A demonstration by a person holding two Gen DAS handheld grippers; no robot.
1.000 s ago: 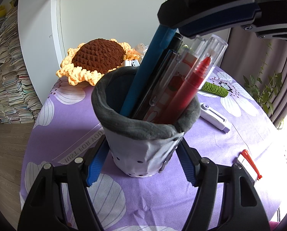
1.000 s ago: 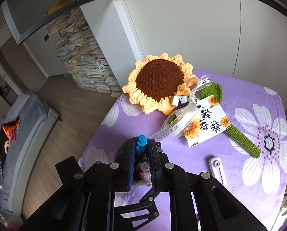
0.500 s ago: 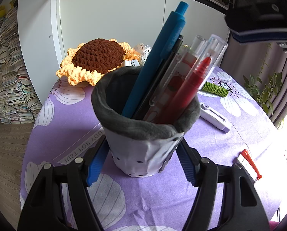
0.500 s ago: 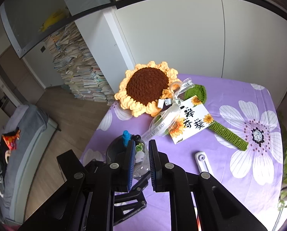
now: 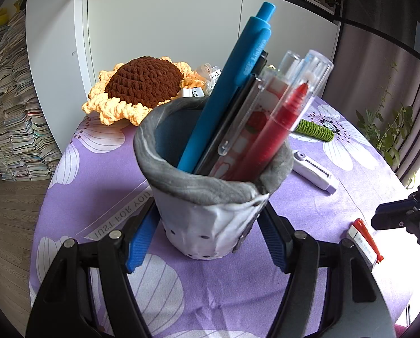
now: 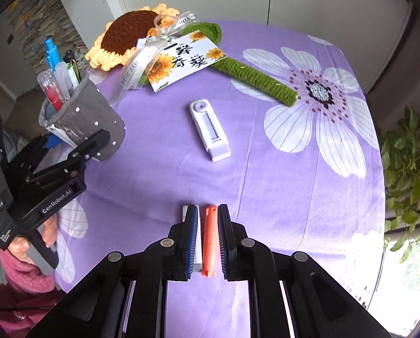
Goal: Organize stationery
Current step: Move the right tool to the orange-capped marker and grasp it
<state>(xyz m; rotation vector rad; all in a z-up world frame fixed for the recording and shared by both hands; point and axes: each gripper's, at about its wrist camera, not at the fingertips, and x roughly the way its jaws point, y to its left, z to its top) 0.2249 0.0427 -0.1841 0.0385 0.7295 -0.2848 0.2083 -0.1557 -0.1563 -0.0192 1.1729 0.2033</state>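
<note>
Lying on the purple counter [image 6: 280, 169], the orange-and-white utility knife [image 6: 209, 242] sits beneath the right hand-held gripper [image 6: 207, 219], whose narrowly parted jaws grip nothing. The left hand-held gripper [image 5: 207, 222] clamps the grey pen holder [image 5: 210, 205] standing on the counter.

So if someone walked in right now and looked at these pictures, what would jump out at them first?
Probably the gray pen holder crammed with pens, a tall blue pen sticking highest, clamped between the fingers of the left tool. Behind it on the purple flowered tablecloth lies a big crocheted sunflower with a ribbon and card. Nearer the front edge, the right tool hangs over a small white and orange item, with a white correction tape mid-table.
</note>
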